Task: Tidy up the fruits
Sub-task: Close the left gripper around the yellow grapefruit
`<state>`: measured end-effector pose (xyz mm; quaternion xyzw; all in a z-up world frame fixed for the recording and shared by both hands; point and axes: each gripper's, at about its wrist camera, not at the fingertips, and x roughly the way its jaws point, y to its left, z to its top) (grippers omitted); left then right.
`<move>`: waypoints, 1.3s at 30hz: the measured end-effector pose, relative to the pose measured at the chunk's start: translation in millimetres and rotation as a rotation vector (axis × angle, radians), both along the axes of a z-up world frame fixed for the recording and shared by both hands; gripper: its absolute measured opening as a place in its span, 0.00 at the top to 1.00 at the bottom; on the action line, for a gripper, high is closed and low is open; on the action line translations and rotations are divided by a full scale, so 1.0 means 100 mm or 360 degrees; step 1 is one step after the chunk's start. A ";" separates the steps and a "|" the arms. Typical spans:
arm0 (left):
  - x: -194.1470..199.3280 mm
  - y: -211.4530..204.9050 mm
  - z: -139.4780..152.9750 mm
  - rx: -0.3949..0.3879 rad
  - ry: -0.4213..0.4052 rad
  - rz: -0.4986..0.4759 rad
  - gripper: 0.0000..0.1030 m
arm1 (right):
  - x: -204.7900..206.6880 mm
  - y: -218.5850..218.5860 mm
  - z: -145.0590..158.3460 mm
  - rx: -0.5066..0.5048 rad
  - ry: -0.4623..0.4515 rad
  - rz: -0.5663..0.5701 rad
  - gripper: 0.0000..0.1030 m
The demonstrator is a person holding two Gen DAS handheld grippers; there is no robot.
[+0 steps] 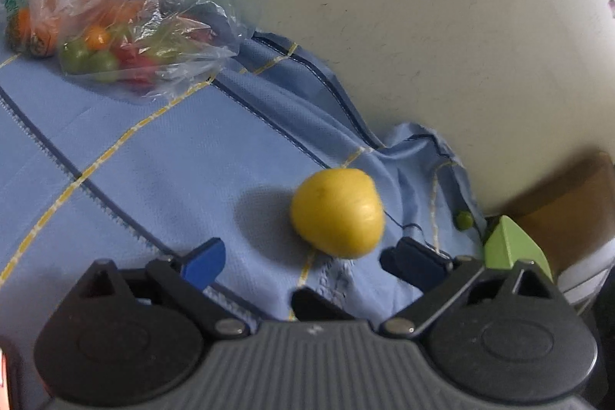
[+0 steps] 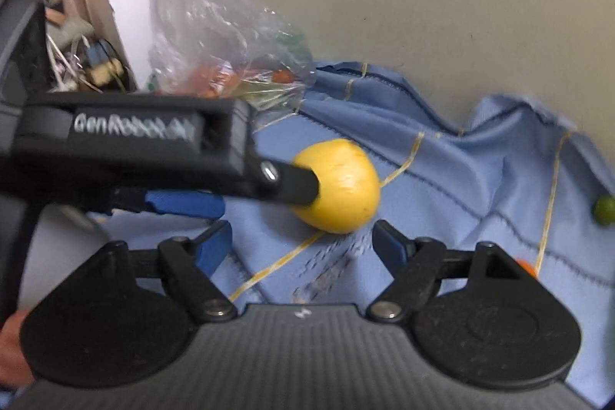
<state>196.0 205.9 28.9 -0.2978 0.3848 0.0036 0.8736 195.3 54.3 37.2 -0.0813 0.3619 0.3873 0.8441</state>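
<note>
Both grippers, left gripper [image 1: 303, 262] and right gripper [image 2: 301, 246], spread wide around a yellow fruit [image 1: 337, 212] on the blue cloth [image 1: 161, 148]; only the right wrist view shows a small green fruit [image 2: 604, 211] near the cloth's right edge.

A woven, matt blue cloth [image 1: 161, 156] with stitched yellow lines lies rumpled under a smooth, dull-skinned yellow fruit [image 1: 337, 213], beside a crinkled, glossy clear plastic bag [image 1: 127, 14], while the left gripper [image 1: 307, 262] shows matt black ribbed plastic

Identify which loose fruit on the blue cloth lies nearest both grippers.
The large yellow fruit, just ahead of both open grippers; the small green fruit lies far off by the cloth's edge.
</note>
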 end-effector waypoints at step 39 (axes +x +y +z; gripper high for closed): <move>1.74 0.16 0.02 -0.0001 0.0091 -0.0255 0.31 | 1.60 0.11 -0.06 0.0030 0.0201 -0.0140 0.43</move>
